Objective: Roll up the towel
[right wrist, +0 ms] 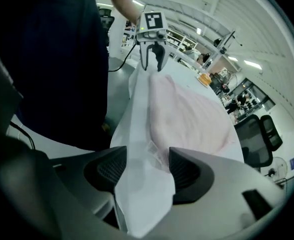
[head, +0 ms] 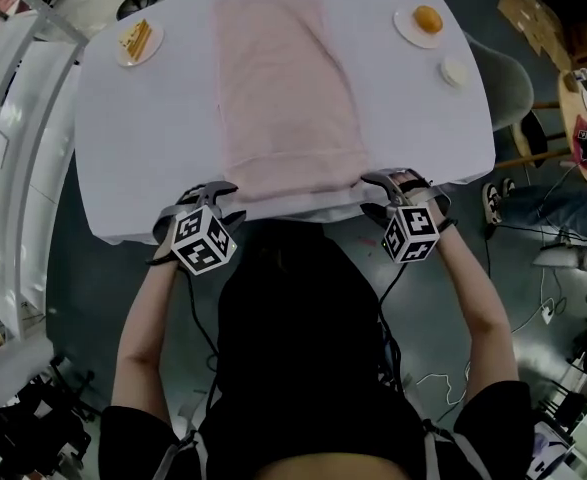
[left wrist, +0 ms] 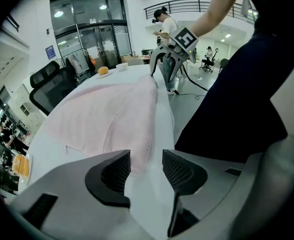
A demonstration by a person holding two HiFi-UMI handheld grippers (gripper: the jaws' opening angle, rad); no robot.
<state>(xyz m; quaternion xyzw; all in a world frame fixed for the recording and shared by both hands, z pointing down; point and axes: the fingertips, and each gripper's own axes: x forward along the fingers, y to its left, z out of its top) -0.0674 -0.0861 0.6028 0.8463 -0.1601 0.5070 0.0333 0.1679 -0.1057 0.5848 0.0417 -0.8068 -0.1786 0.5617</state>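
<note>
**Item:** pink towel [head: 285, 88], one. Lies flat and unrolled on the white tablecloth [head: 133, 148]. It runs down the middle of the table from 12 o'clock to 6 o'clock. Its near end is bunched slightly at the 6 o'clock edge.

**Left gripper** [head: 213, 196]: at the towel's 7 o'clock corner, pointing steeply down. Its jaws stand apart and clamp nothing. The towel's side hem and a strip of tablecloth lie between the pads [left wrist: 117, 173]. The hem lies against one pad, with clear space before the other.

**Right gripper** [head: 391, 183]: at the towel's 5 o'clock corner, pointing steeply down. Its jaws are also parted and not pressing. The overhanging tablecloth and the towel's corner sit between the pads [right wrist: 184, 171].

**Other table contents:**
- plate [head: 125, 58] at 10 o'clock, carrying a layered cake slice [head: 138, 36]
- plate [head: 405, 30] at 1 o'clock, carrying an orange [head: 427, 18]
- small white dish [head: 455, 71] at 2 o'clock

All three stand well apart from the towel.
</note>
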